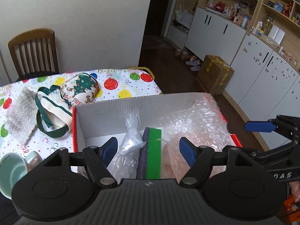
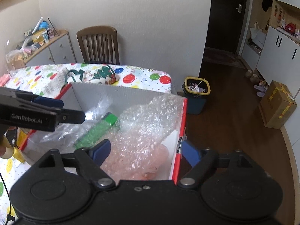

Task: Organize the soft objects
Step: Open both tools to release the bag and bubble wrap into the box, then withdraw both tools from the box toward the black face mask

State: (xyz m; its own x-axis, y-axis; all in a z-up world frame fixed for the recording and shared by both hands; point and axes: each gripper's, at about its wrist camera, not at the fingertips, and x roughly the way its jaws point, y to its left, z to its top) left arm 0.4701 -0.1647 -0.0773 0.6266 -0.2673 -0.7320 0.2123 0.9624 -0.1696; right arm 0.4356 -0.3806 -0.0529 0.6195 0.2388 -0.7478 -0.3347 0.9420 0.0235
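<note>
A white box with red outer walls (image 1: pixel 112 110) stands on the table's patterned cloth. Inside it lie a clear plastic bag (image 1: pixel 129 142), a green-and-grey sponge (image 1: pixel 153 150) and a bubble wrap sheet (image 1: pixel 196 123). My left gripper (image 1: pixel 148 150) hovers open above the sponge and bag, gripping nothing. My right gripper (image 2: pixel 146 150) is open over the box's right wall (image 2: pixel 180 146), one finger above the bubble wrap (image 2: pixel 142 123), the other outside the box. Left of the box lie a grey fuzzy cloth (image 1: pixel 20 114), a cream tote bag with green straps (image 1: pixel 52 112) and a Christmas pouch (image 1: pixel 82 86).
A pale green mug (image 1: pixel 11 170) lies on its side at the table's near left. A wooden chair (image 2: pixel 98 45) stands behind the table. On the floor to the right are a bin (image 2: pixel 196 93) and a cardboard box (image 1: pixel 215 75); white cabinets (image 1: pixel 266 78) line the right wall.
</note>
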